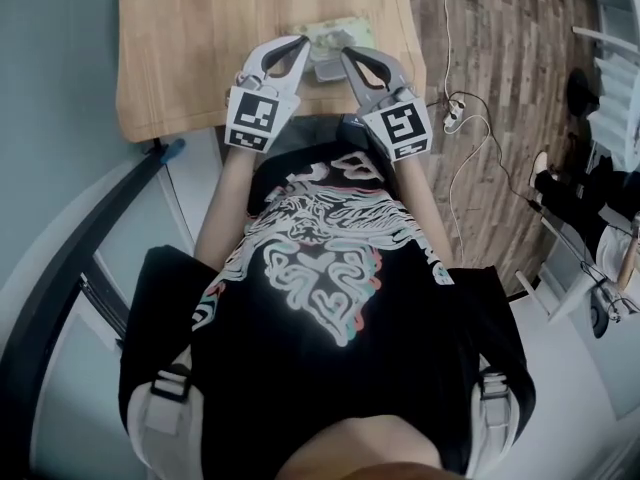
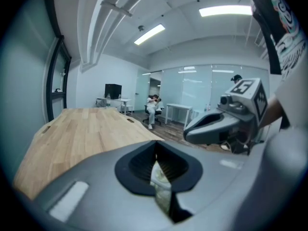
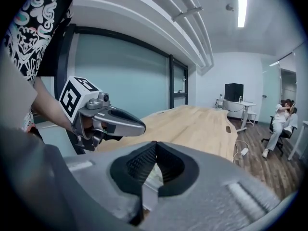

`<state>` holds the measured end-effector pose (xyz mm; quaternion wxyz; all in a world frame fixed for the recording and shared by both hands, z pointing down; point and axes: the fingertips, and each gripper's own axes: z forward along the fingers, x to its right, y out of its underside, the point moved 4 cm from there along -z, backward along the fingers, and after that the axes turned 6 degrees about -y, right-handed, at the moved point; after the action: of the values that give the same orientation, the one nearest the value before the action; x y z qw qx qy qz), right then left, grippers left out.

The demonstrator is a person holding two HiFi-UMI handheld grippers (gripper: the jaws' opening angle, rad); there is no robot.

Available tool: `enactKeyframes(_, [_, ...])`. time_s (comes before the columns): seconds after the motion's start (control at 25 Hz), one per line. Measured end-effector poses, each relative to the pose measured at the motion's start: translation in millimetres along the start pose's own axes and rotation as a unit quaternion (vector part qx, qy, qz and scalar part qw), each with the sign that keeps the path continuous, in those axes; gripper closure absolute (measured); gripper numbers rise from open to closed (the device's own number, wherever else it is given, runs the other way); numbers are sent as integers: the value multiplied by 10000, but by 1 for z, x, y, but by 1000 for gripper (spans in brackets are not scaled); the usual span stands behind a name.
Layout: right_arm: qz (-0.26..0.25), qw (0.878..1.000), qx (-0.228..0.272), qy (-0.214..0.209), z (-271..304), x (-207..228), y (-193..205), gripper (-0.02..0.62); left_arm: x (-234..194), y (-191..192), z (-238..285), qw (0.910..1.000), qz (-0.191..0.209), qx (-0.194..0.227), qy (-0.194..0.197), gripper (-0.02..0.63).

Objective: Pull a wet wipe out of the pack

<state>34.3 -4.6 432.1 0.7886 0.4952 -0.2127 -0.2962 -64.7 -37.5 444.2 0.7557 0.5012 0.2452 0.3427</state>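
Now the pack of wet wipes (image 1: 338, 31) is lying at the near edge of the wooden surface (image 1: 190, 48), just in front of the person's black printed shirt (image 1: 320, 298). Its pale grey lid end (image 1: 328, 66) is facing the person.

Both tongs are pointing in at the pack from either side. The left tongs (image 1: 302, 41) are sitting at the pack's left edge and the right tongs (image 1: 346, 54) at its right edge, so the pack is lying between the two tips. Whether either tip is touching the pack cannot be told from the head view.

In the left gripper view the left tongs (image 2: 155, 144) are pressing together at the tip with nothing clamped. A pale greenish sliver of the pack (image 2: 161, 189) is showing through the narrow slot below the closed pads, so the pack is lying under and just ahead of them. The right tongs (image 2: 211, 126) are hanging to the right of that sliver.

In the right gripper view the right tongs (image 3: 154, 144) are likewise meeting at the tip, holding nothing. A whitish strip of the pack (image 3: 148, 190) is showing through the slot beneath them. The left tongs (image 3: 118, 121) are hanging to the left of the strip, above the surface (image 3: 197, 121).
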Motion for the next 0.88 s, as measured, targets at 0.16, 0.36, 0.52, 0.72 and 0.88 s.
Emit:
enactKeyframes(0.16, [79, 9999, -77, -14, -1, 4, 13, 595, 7, 6, 11, 9998, 94, -138, 75, 618])
enactKeyframes(0.36, [104, 9996, -250, -124, 8, 8, 29, 594, 10, 23, 27, 9981, 328, -477, 216, 618])
enactKeyframes(0.52, [43, 9990, -366, -239, 16, 7, 36, 592, 13, 34, 33, 9966, 361, -690, 275, 618])
enactKeyframes(0.72, [55, 9977, -569, -363, 25, 9, 50, 529, 15, 43, 43, 9953, 311, -859, 336, 618])
enactKeyframes(0.88, [-80, 9967, -725, -360, 29, 13, 57, 524, 14, 44, 48, 9944, 261, -955, 365, 618])
